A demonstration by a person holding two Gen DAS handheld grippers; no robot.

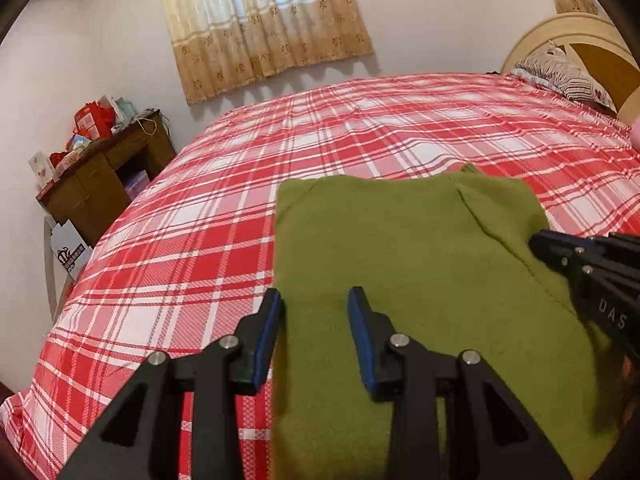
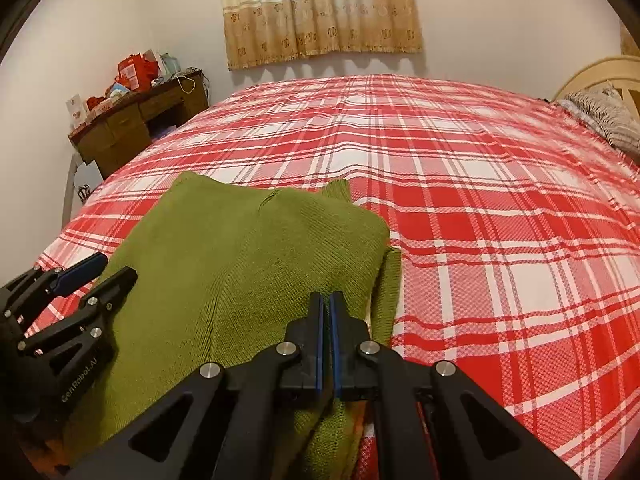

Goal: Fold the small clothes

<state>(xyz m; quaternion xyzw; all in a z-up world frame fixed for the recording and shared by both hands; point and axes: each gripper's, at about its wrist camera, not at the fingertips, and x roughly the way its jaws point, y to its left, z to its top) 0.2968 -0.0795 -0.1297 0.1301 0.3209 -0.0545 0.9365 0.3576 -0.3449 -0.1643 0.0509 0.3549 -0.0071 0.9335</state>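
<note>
A green knit sweater (image 1: 404,264) lies folded on the red plaid bedsheet (image 1: 224,208); it also shows in the right wrist view (image 2: 248,264). My left gripper (image 1: 316,300) is open over the sweater's left edge, one finger off the cloth and one above it; it also shows in the right wrist view (image 2: 108,266). My right gripper (image 2: 326,300) is shut on a fold of the sweater near its right edge; it also shows at the right in the left wrist view (image 1: 540,242).
A brown wooden desk (image 1: 108,176) with red boxes and clutter stands at the bed's far left. A beige curtain (image 1: 260,24) hangs on the back wall. A striped pillow (image 1: 568,76) and cream headboard (image 1: 568,28) are at the far right.
</note>
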